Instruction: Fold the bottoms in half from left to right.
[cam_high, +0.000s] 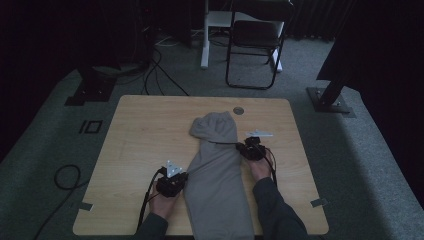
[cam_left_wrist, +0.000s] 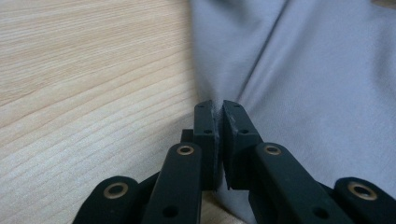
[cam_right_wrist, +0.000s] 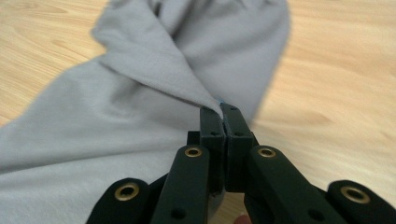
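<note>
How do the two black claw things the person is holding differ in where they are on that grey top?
The left gripper sits nearer the person, at the left edge of the grey hoodie; the right gripper is farther up the table, at the garment's right edge below the hood. The left one pinches a fold that runs up the body; the right one pinches a pulled-out corner of cloth. Both have their jaws closed on fabric.
</note>
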